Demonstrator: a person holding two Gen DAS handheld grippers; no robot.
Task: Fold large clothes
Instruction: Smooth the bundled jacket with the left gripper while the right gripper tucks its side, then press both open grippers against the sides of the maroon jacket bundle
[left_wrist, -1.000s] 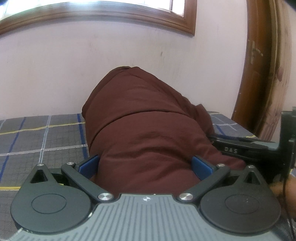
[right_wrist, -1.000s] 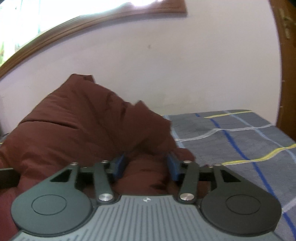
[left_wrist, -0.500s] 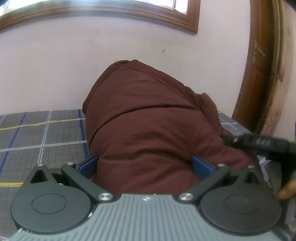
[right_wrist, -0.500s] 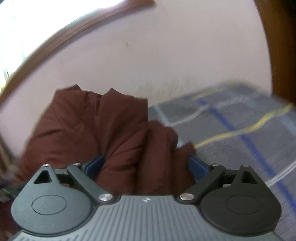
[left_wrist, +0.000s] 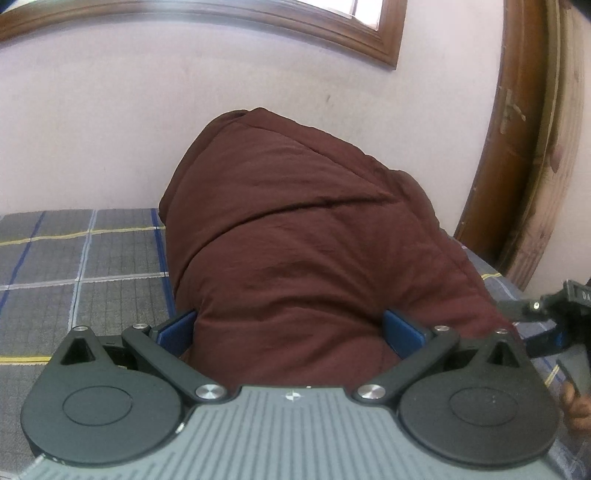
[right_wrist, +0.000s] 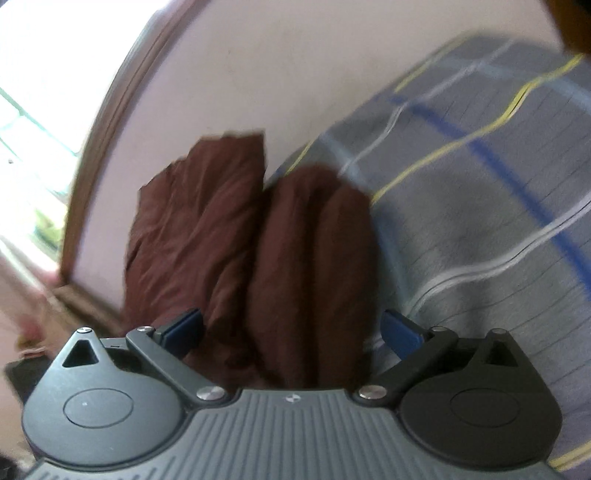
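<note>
right hand-held gripper (right_wrist: 291, 328) just spread wide around the bunched maroon fabric garment (right_wrist: 258, 251), left hand-held gripper (left_wrist: 290, 328) also apart around it on the grey plaid bed (left_wrist: 74, 258).

We see open bed (left_wrist: 92, 266) left of the heaped brown garment (left_wrist: 306, 258), which fills our forward path, with the wall (left_wrist: 147, 129) close behind and the door frame (left_wrist: 517, 166) rightward

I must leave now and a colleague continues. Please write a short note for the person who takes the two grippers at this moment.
Left gripper: jaws wide, garment bunched between them; a grip cannot be confirmed.
Right gripper: open, jaws just opened; cloth lies between them, not pinched.
Garment: a brown heap on the checked bed, near the wall.
Done: no flat fold is visible.
Left: spread it flat, then fold.
</note>
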